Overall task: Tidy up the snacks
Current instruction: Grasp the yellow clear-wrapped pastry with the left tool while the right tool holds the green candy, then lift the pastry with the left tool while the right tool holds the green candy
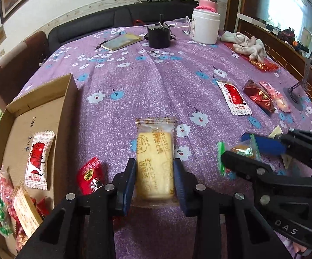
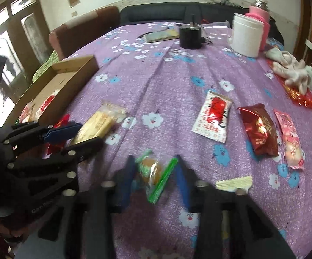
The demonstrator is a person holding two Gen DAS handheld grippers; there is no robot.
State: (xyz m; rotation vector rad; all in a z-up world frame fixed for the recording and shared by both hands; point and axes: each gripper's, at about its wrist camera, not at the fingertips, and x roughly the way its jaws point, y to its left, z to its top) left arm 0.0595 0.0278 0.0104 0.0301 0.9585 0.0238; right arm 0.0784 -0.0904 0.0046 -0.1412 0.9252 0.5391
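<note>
Left wrist: cheese biscuit packet (image 1: 155,161) between left gripper (image 1: 154,181) pads.

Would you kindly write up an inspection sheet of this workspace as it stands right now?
Surface: table under a purple floral tablecloth.
Job's things: cardboard box at left already holds several snacks; cheese biscuit pack, green-edged snack, red-and-white sachet, dark red packet and pink packet lie loose.
Clutter: white jar, black can, notebook, gloves.
Grippers: left gripper jaws flank the biscuit pack; right gripper jaws straddle the green-edged snack, blurred.
Cables: thin wire by the black can.
Surroundings: dark sofa, wooden cabinet.
</note>
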